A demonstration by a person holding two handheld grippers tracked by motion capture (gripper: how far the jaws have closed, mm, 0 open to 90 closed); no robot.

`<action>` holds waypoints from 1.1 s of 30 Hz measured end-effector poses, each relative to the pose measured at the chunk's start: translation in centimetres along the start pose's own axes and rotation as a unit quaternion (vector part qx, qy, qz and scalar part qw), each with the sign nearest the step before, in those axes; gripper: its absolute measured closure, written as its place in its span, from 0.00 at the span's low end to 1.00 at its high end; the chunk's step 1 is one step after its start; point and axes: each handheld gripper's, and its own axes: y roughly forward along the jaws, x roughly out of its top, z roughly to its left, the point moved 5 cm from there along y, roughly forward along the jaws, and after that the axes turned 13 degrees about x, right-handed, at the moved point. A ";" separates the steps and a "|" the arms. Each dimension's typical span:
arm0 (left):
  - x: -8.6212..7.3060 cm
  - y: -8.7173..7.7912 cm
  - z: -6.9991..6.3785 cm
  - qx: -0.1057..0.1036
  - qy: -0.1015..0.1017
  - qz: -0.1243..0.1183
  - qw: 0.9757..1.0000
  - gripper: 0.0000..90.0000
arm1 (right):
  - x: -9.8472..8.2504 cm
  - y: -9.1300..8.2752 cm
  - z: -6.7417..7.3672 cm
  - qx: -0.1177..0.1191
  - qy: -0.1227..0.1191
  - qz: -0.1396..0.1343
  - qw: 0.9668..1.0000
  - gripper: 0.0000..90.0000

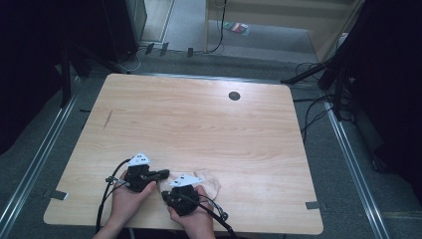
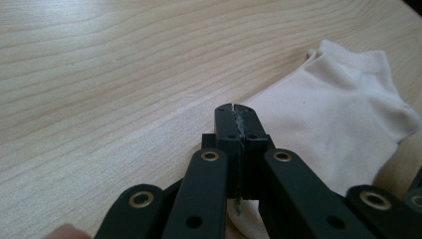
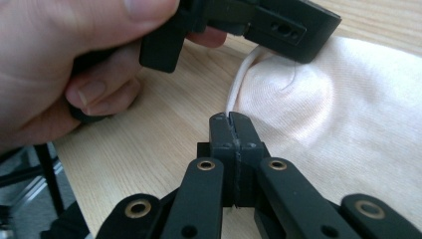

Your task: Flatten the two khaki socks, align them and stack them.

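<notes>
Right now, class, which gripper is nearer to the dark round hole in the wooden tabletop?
Right. The right gripper sits at the near edge almost in line below the hole; the left gripper lies farther left.

We hold the left hand-held gripper (image 1: 161, 174) and the right hand-held gripper (image 1: 196, 178) close together, jaws pressed shut on both, our forearms side by side.

The left gripper (image 2: 234, 112) has its black jaws pressed together, tips over the near edge of a pale cream cotton ankle sock (image 2: 338, 114), which spreads rightward beyond them on the light wood-grain table (image 2: 109, 74).
</notes>
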 end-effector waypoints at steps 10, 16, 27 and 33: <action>-1.8 -2.2 1.5 -0.011 0.010 0.022 1.000 0.92 | -0.1 0.0 0.0 -0.005 0.008 -0.011 1.000 1.00; -2.5 -2.6 0.5 -0.022 0.048 0.037 0.998 0.99 | -0.2 0.0 0.0 -0.002 0.012 -0.016 1.000 1.00; -1.4 -2.6 0.8 -0.026 0.002 -0.004 1.000 0.96 | 1.0 -9.2 -5.0 -0.096 0.033 -0.112 0.989 1.00; -1.5 -1.6 0.6 0.003 0.009 0.007 1.000 0.98 | -1.6 -12.0 -8.8 -0.129 0.067 -0.076 0.986 1.00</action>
